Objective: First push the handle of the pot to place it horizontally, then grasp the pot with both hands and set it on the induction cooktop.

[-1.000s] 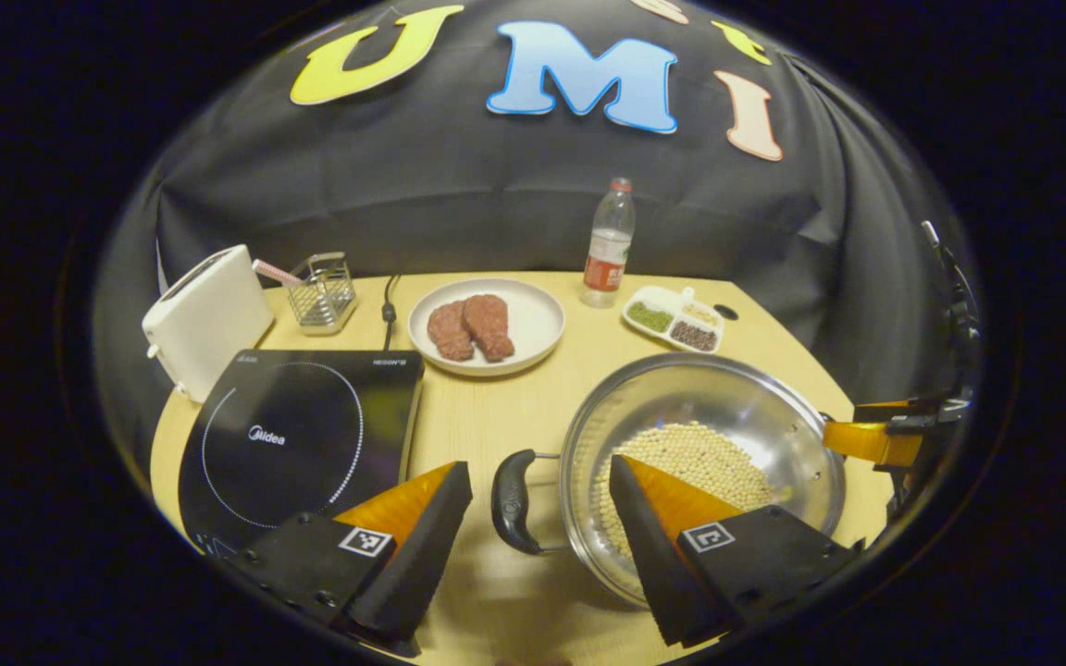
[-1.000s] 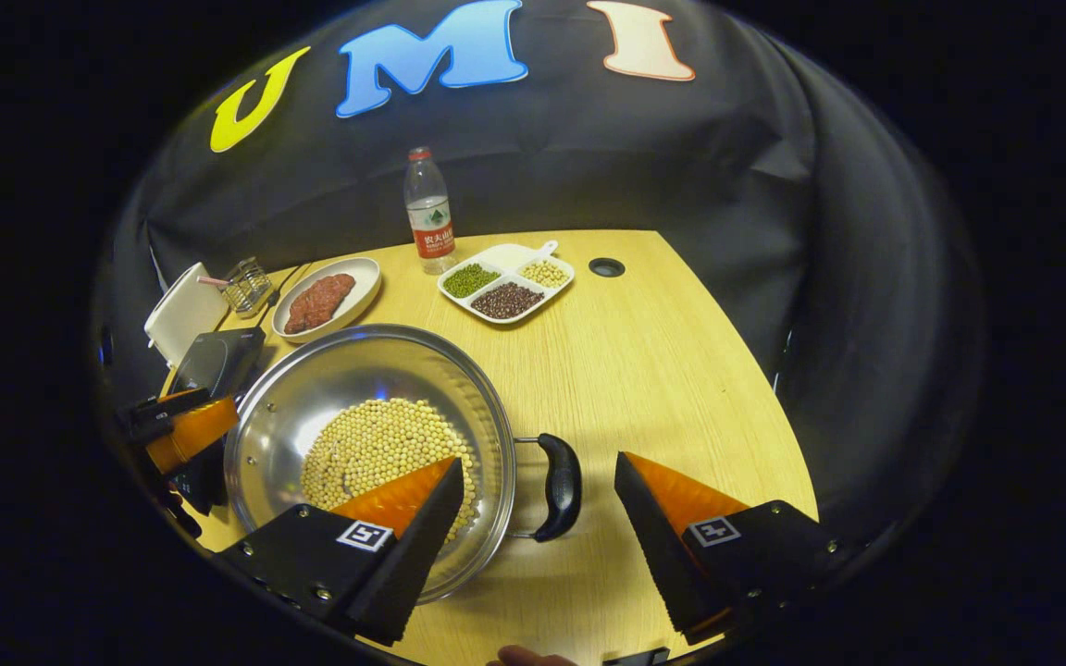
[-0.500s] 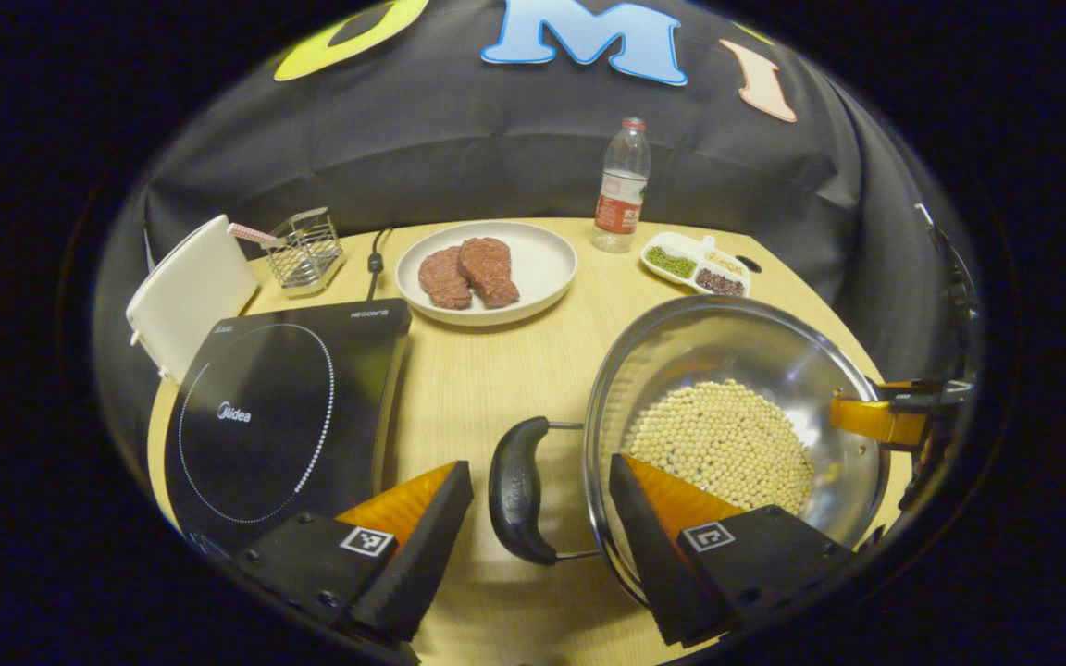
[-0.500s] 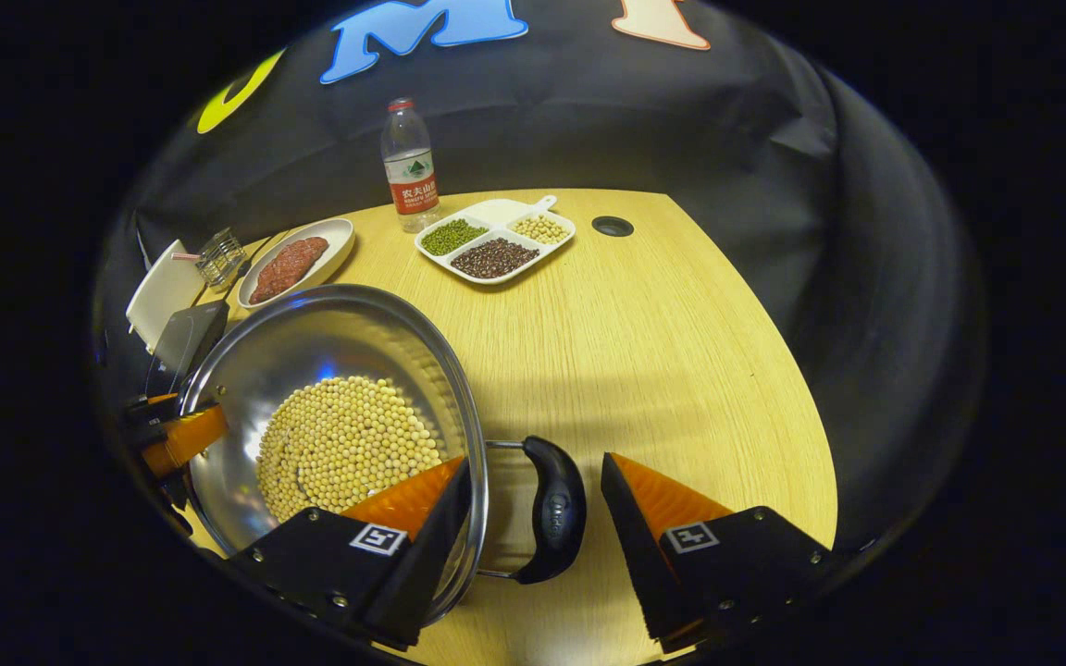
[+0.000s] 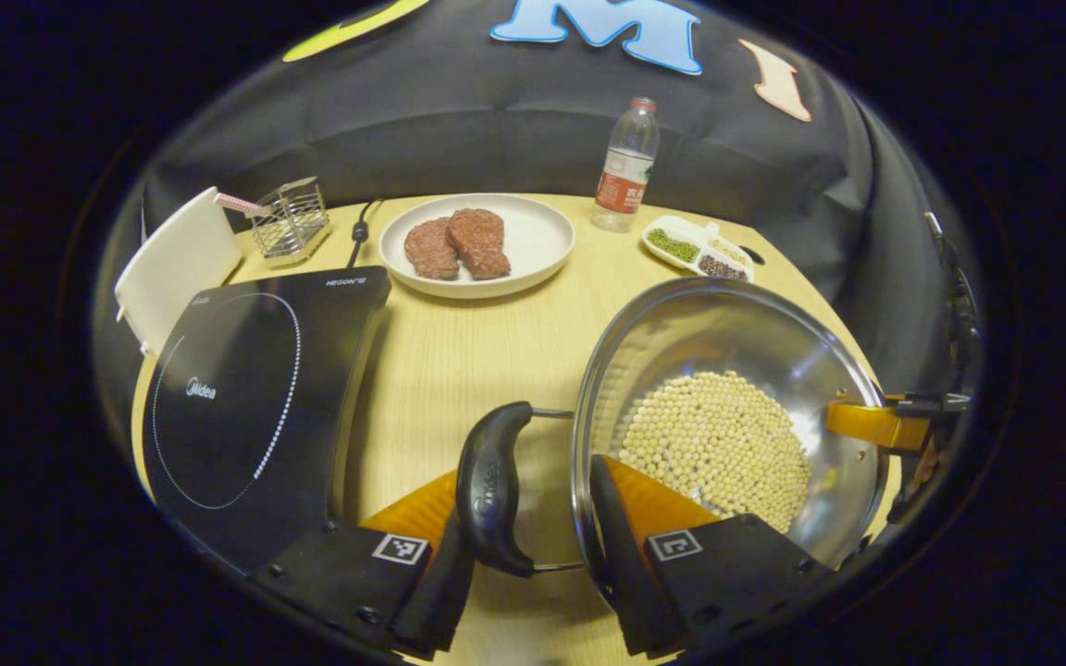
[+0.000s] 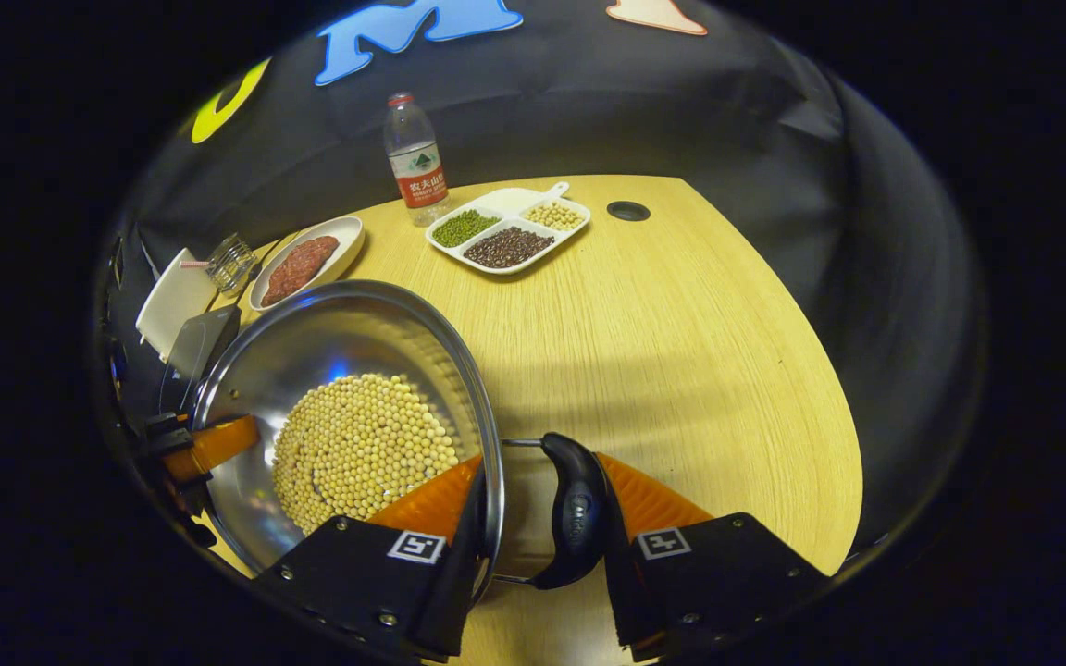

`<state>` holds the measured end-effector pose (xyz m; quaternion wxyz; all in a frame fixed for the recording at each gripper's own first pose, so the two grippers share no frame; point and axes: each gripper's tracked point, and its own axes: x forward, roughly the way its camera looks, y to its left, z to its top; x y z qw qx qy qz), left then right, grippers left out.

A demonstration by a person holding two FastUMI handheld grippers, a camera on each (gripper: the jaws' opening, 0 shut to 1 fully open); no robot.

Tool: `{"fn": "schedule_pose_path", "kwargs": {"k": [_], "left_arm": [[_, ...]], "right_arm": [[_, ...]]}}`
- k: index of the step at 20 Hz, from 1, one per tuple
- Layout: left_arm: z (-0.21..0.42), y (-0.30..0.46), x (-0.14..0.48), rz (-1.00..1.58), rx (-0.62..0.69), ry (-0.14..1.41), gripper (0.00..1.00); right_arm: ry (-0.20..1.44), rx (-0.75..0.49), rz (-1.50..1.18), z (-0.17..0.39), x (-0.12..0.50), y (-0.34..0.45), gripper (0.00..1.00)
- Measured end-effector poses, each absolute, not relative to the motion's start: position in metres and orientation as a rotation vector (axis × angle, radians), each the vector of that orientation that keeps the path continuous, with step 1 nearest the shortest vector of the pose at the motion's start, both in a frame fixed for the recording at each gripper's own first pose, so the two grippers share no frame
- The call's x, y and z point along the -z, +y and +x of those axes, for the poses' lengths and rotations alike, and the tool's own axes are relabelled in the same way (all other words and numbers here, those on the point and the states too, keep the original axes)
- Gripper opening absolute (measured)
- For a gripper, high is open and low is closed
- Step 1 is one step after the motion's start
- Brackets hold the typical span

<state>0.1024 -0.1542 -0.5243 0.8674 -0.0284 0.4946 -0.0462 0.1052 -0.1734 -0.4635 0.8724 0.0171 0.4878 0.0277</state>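
A steel pot (image 5: 727,324) holding soybeans (image 5: 718,444) sits on the wooden table, right of the black induction cooktop (image 5: 246,388). My left gripper (image 5: 524,472) is shut over the pot's black left handle (image 5: 489,490): one finger is outside the handle, the other inside the pot wall. My right gripper (image 6: 540,462) is shut the same way over the pot's black right handle (image 6: 575,513), one finger inside the pot (image 6: 348,342). Each gripper also shows at the far rim in the other's view, the right gripper (image 5: 875,421) and the left gripper (image 6: 209,444).
A plate with two meat patties (image 5: 533,240), a water bottle (image 5: 625,166) and a divided dish of beans (image 5: 695,250) stand at the back. A white toaster (image 5: 172,268) and a wire rack (image 5: 288,217) sit behind the cooktop. Bare table (image 6: 681,351) lies right of the pot.
Both grippers moved in and down onto the pot's two handles and went from open to shut around them. The pot has stayed beside the cooktop.
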Motion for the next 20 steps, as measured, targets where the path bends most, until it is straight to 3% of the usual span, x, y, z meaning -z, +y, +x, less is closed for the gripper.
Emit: {"fn": "schedule_pose_path", "kwargs": {"k": [3,4,16,18,20], "left_arm": [[0.102,-0.152,0.518,-0.037,0.086,1.025,0.63],[0.104,-0.151,0.515,-0.033,0.089,1.016,0.67],[0.104,-0.110,0.455,-0.074,0.122,0.948,0.63],[0.097,-0.089,0.435,-0.085,0.113,0.923,0.70],[0.086,-0.068,0.415,-0.100,0.108,0.917,0.63]], "right_arm": [[1.035,-0.058,0.046,0.103,0.465,-0.170,0.55],[1.042,-0.057,0.058,0.101,0.465,-0.169,0.54],[0.967,-0.024,0.052,0.076,0.387,-0.125,0.54],[0.950,-0.030,0.055,0.072,0.373,-0.107,0.54],[0.936,-0.034,0.056,0.066,0.361,-0.087,0.54]]}}
